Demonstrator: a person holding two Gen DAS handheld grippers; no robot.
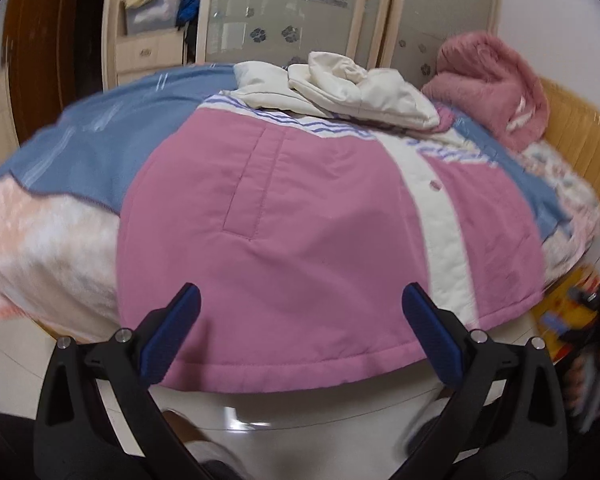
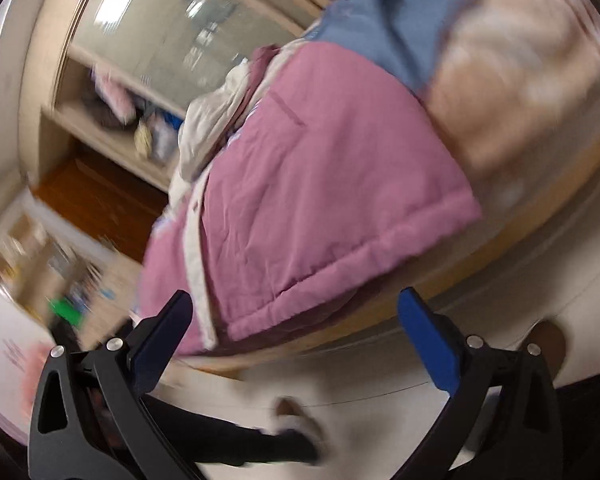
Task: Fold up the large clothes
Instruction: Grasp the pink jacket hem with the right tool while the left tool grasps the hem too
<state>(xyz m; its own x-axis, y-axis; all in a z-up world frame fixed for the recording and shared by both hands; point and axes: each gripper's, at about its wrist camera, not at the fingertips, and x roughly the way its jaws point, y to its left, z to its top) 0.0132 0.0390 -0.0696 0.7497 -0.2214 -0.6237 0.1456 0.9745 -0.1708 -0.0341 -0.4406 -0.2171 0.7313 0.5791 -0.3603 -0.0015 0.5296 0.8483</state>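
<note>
Blue pads cover the fingers (image 1: 172, 336) of the left gripper (image 1: 300, 332), which stand wide apart and hold nothing; the pink hem of the jacket (image 1: 284, 216) lies between them and a little beyond them, not touched as far as can be seen. The right gripper (image 2: 296, 340) is also wide open and empty, its fingers (image 2: 428, 344) in the air just below the hem corner of the jacket (image 2: 320, 184); this view is tilted and blurred.

The jacket is spread flat on the bed (image 1: 60, 152), front side up, with its hem hanging slightly over the bed edge. It is pink with a white strip (image 1: 440, 220) down the middle, one button on this strip, a pocket flap (image 1: 256, 184) on the left part, and blue wavy lines near the top. Its white hood (image 1: 340, 84) is bunched at the far end. A pink fluffy blanket (image 1: 496, 88) lies in a heap at the far right of the bed. Behind the bed stands a cream wardrobe (image 1: 284, 12) with open shelves.
</note>
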